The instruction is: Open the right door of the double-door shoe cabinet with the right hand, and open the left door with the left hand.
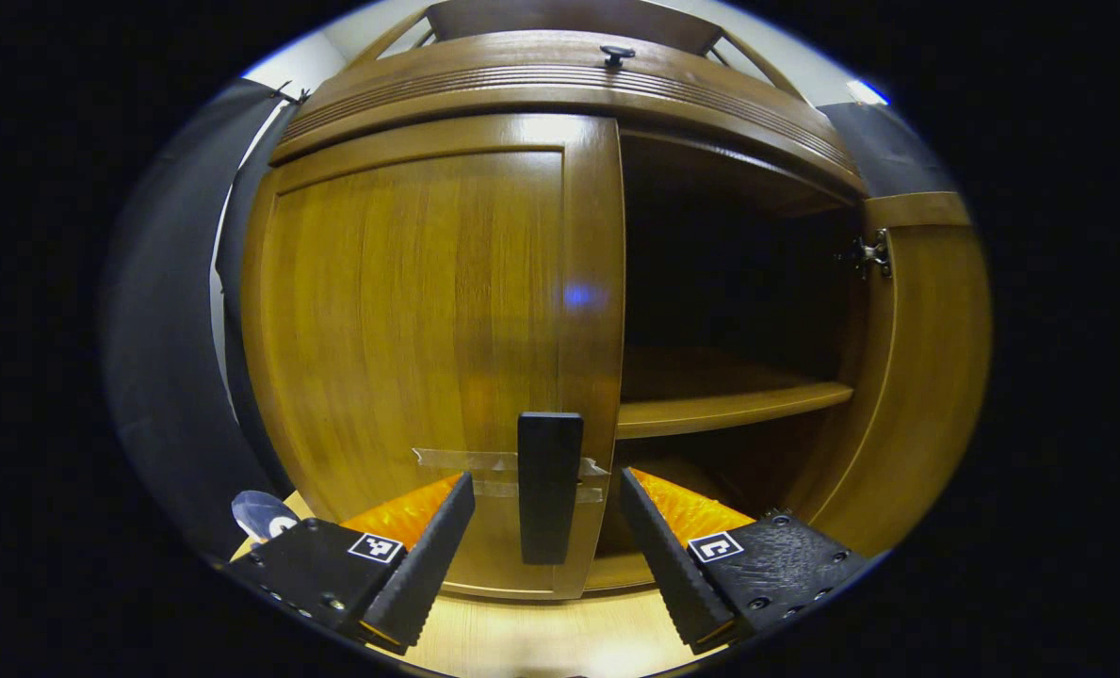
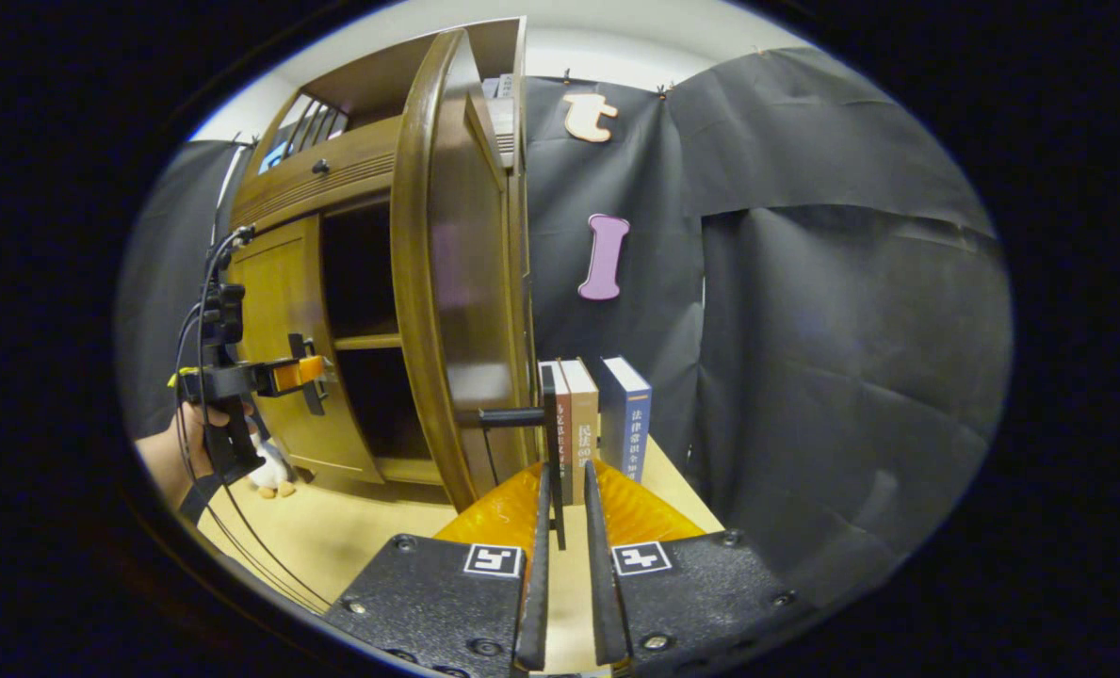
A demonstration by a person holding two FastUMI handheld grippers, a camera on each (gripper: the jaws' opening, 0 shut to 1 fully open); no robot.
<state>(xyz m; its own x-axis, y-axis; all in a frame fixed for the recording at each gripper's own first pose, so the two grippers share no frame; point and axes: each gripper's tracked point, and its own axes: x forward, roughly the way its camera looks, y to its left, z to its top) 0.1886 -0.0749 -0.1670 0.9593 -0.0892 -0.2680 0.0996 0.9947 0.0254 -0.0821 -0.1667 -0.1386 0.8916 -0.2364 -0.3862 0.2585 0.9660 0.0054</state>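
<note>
Left gripper [image 1: 547, 537] wide apart around closed left door's handle [image 1: 549, 485]; right gripper [image 2: 564, 527] near-closed on swung-out right door's handle [image 2: 552, 443].

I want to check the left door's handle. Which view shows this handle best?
The left gripper view: the left door's handle stands close and frontal, between the open jaws of the left gripper. In the right gripper view it appears small, far off, beside that gripper.

Cabinet interior [image 1: 729, 282] dark above shelf; soft toy [image 2: 267, 471] partly hidden behind hand [image 2: 178, 452].
</note>
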